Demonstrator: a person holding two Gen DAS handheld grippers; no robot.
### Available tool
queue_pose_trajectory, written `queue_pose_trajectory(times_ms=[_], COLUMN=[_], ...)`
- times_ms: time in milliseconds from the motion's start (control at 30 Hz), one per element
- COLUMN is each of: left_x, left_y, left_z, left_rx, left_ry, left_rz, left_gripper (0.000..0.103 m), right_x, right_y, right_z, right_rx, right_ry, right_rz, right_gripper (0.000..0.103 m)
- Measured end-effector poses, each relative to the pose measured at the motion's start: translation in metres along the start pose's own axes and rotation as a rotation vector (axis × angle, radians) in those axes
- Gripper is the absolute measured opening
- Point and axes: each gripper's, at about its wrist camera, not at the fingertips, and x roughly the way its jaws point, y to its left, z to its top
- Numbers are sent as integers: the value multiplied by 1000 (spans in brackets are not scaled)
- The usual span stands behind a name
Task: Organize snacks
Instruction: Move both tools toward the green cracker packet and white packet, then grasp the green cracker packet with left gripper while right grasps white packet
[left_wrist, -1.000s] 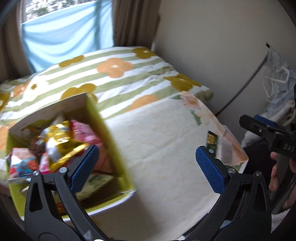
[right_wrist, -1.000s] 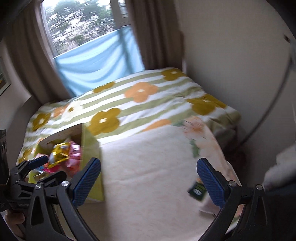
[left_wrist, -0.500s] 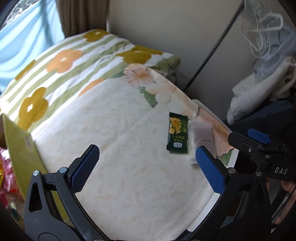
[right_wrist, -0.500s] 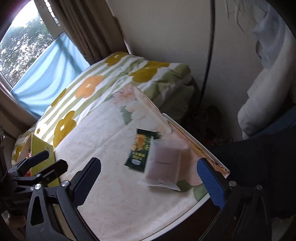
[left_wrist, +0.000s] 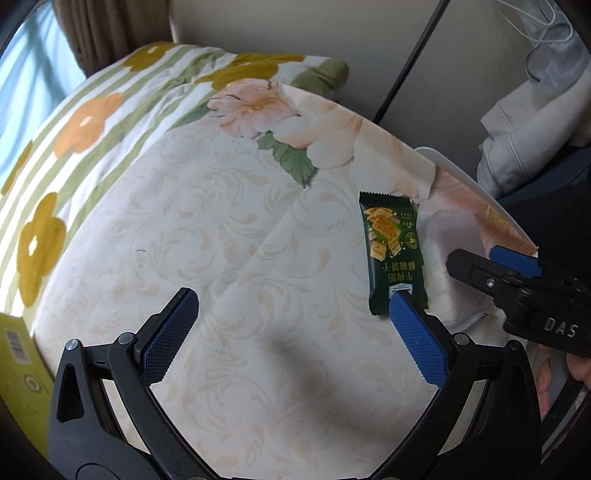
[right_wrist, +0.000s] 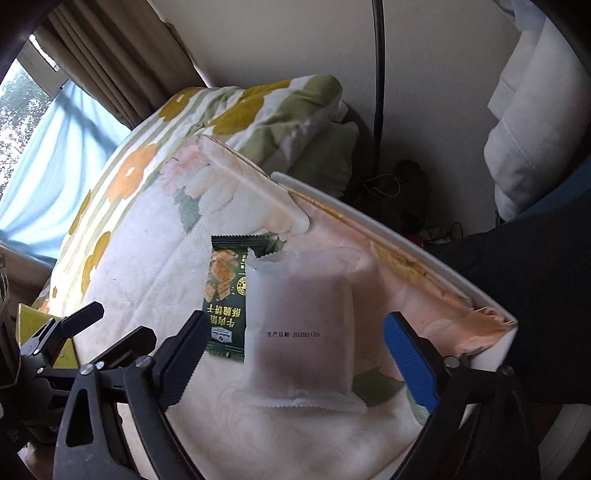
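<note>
A dark green cracker packet (left_wrist: 393, 254) lies on the floral cloth near the table's right edge; it also shows in the right wrist view (right_wrist: 225, 295). A frosted white packet (right_wrist: 299, 332) lies beside it, overlapping its right side, also in the left wrist view (left_wrist: 447, 258). My left gripper (left_wrist: 291, 336) is open and empty, its right fingertip just in front of the green packet. My right gripper (right_wrist: 291, 362) is open, hovering around the white packet. A corner of the yellow-green snack box (left_wrist: 18, 362) shows at the left.
The white table edge (right_wrist: 406, 254) runs close behind the packets. A flowered striped quilt (left_wrist: 92, 110) lies beyond the cloth. Pale clothing (right_wrist: 532, 122) and a dark pole (right_wrist: 378, 66) stand at the right by the wall.
Both grippers swung right, away from the snack box, and came down close to the two packets. The right gripper now sits over the white packet. Both stay open.
</note>
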Motion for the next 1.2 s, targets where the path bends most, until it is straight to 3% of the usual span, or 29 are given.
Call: queue_pose_trajectory(times_ms=[267, 467, 1033, 1133, 1200], left_x=[12, 16, 37, 39, 43], left_y=[-9, -17, -70, -74, -76], left_z=[0, 0, 10, 14, 16], left_rx=[83, 101, 156, 159, 164], left_ry=[1, 4, -27, -34, -21], left_rz=[-6, -19, -19, -13, 8], left_gripper=[102, 102, 100, 89, 65], right_x=[14, 15, -18, -18, -18], right_y=[2, 1, -20, -23, -25], right_z=[-5, -4, -2, -1, -1], right_rx=[8, -13, 13, 15, 17], right_ry=[5, -4, -58, -56, -53], right_rz=[-48, -45, 38, 40, 43], right_gripper=[66, 59, 58, 58, 58])
